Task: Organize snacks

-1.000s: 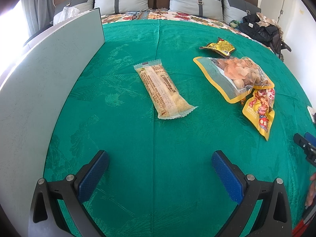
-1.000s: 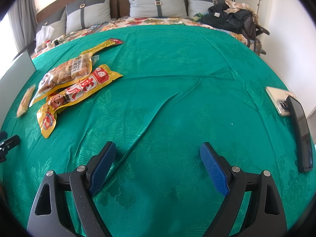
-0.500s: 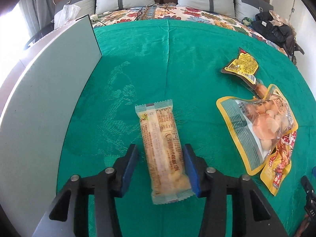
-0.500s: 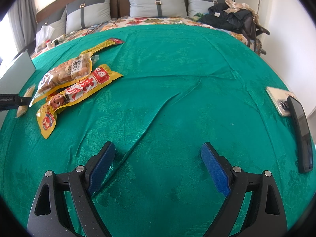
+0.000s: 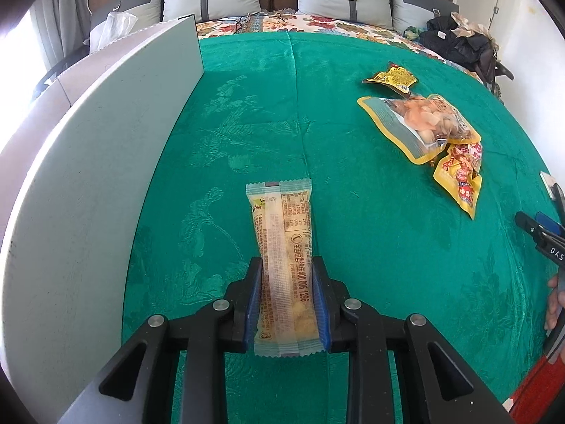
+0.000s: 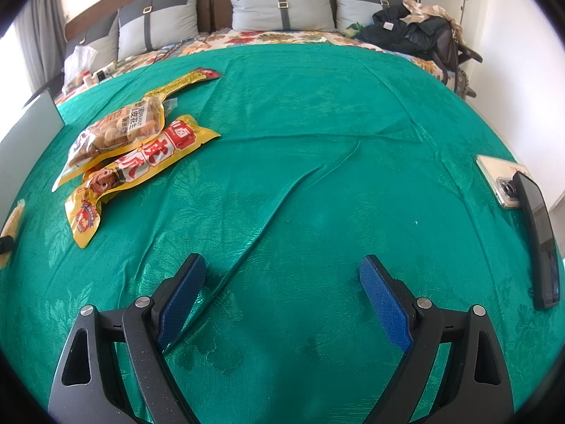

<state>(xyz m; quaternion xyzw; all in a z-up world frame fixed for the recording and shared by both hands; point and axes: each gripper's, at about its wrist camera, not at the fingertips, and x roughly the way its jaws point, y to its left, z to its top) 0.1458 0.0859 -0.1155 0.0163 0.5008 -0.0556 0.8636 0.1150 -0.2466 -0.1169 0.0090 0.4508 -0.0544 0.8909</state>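
Left gripper [image 5: 286, 296], blue ribbed pads clamped on a long crinkled translucent snack packet [image 5: 282, 265] (near end held) over green damask bedspread [image 5: 353, 212]. Right gripper [image 6: 282, 296] spread wide, empty; glossy yellow pouches [image 6: 134, 162] lie far left.

Both views brightly lit by daylight; strongest light seen from blown-out window area left of green patterned bedspread [image 5: 353, 212]. Detail lost there to white glare. Short soft shadows cast beside long pale wrapped snack bar [image 5: 282, 265] on that bedspread. Sheen noted on bedspread [image 6: 317, 176] folds. Strong fisheye bending seen toward frame edges, corners vignetted black. Focus sharp near centre, softened slightly toward rim. No motion blur seen.
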